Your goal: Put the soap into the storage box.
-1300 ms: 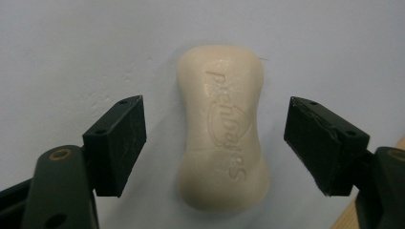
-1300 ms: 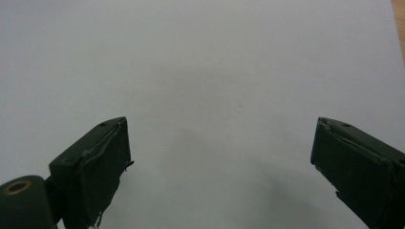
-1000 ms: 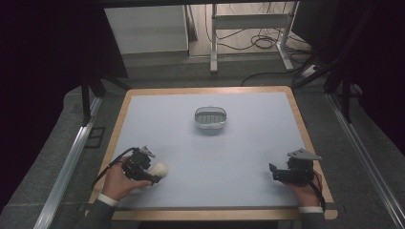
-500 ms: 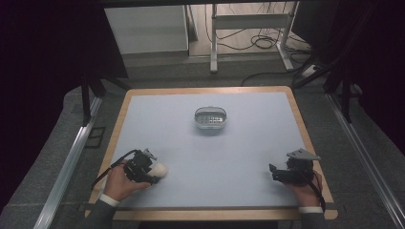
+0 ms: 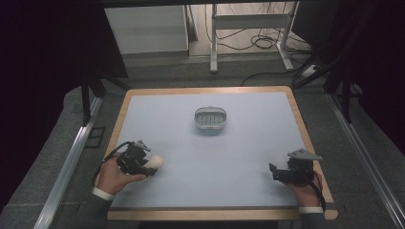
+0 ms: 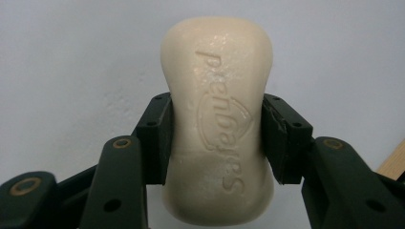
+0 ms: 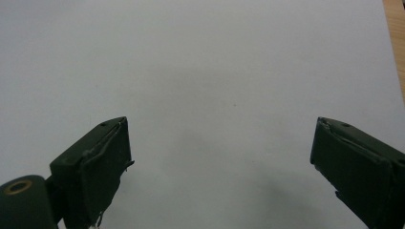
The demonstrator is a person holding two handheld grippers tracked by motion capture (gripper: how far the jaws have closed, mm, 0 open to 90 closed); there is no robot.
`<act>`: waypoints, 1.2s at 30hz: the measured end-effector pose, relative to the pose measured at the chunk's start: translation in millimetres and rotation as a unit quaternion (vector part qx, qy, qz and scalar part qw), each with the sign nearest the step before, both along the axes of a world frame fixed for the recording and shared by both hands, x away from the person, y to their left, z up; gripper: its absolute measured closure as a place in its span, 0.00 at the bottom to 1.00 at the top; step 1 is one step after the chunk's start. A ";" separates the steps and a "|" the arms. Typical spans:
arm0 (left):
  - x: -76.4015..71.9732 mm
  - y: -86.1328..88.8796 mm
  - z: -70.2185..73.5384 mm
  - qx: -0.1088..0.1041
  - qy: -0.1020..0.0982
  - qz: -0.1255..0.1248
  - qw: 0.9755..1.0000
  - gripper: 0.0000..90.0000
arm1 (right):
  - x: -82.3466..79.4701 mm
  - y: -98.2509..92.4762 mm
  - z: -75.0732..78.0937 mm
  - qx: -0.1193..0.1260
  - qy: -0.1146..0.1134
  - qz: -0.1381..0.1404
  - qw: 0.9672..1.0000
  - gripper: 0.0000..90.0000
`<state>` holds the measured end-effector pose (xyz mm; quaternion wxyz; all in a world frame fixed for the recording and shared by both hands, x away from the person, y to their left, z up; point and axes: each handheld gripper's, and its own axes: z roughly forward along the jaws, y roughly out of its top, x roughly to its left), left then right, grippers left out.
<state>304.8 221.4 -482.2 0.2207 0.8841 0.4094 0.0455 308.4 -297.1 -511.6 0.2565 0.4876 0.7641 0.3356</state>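
A cream bar of soap (image 6: 217,124) with embossed lettering is clamped at its narrow waist between the jaws of my left gripper (image 6: 217,138). From above, the left gripper (image 5: 145,164) sits near the table's front left, and the soap (image 5: 156,161) sticks out toward the middle. A small grey soap dish (image 5: 210,119) with a perforated floor stands empty at the centre back of the mat. My right gripper (image 5: 274,172) rests at the front right, its jaws wide apart over bare mat, as the right gripper view (image 7: 219,157) confirms.
A pale blue mat (image 5: 239,152) covers the table inside a wooden rim (image 5: 305,138). Beyond the far edge are table legs and cables on the floor (image 5: 253,43). Metal rails (image 5: 71,152) run along both sides.
My left gripper with the soap has shifted slightly toward the front of the table and turned a little. The right gripper has stayed put.
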 end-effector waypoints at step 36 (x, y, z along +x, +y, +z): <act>31.0 -6.2 20.4 -0.004 -0.016 -0.002 1.000 0.55 | 0.9 -3.1 -3.3 -0.002 0.006 -0.005 1.000 0.07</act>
